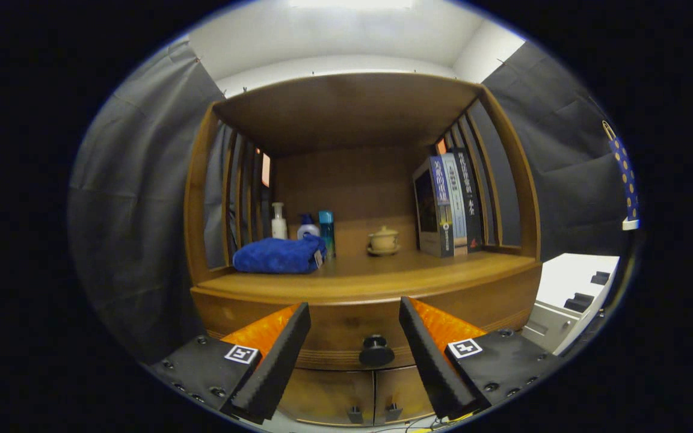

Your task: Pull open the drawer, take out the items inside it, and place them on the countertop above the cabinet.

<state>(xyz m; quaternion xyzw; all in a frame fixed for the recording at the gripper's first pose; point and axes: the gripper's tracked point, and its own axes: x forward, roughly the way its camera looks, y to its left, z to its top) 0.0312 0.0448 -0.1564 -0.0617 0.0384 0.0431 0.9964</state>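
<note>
Two fingers of gripper (354, 313) standing wide apart, gripping nothing. Drawer knob (376, 350) sitting between them, untouched, drawer (352, 328) closed. Blue towel (278, 255) lying on countertop (382, 273) above knob.

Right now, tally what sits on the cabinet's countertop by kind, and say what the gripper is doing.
Bottles: 3
Books: 3
Blue towel: 1
Lidded cup on saucer: 1
Total: 8
Gripper: open, drawer knob between its fingers, untouched.
</note>
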